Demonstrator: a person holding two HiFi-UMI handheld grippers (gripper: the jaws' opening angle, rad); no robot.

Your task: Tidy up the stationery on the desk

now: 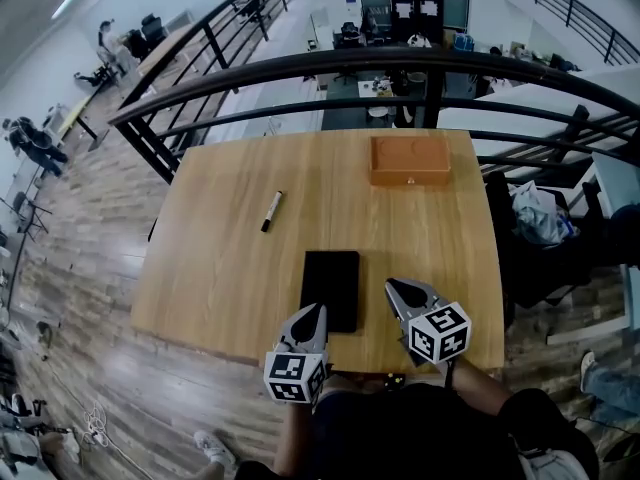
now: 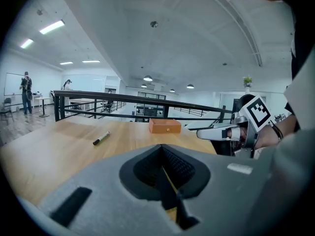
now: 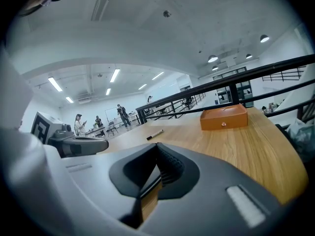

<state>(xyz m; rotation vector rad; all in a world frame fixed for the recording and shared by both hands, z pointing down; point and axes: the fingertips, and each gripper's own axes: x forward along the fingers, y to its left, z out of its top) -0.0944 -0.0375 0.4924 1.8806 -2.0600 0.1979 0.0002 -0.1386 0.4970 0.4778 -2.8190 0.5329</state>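
Note:
A black-and-white marker pen (image 1: 271,211) lies on the wooden desk (image 1: 220,268), left of centre; it also shows in the left gripper view (image 2: 101,138) and the right gripper view (image 3: 154,134). An orange drawer box (image 1: 409,160) stands at the far right of the desk (image 2: 165,126) (image 3: 224,117). A flat black notebook (image 1: 330,288) lies near the front edge. My left gripper (image 1: 314,314) hovers at the notebook's near left corner, shut and empty. My right gripper (image 1: 396,288) is just right of the notebook, also shut and empty.
A black metal railing (image 1: 300,68) runs behind the desk's far edge, with a lower floor beyond it. A chair with a bag (image 1: 535,218) stands to the desk's right. Wooden floor lies to the left.

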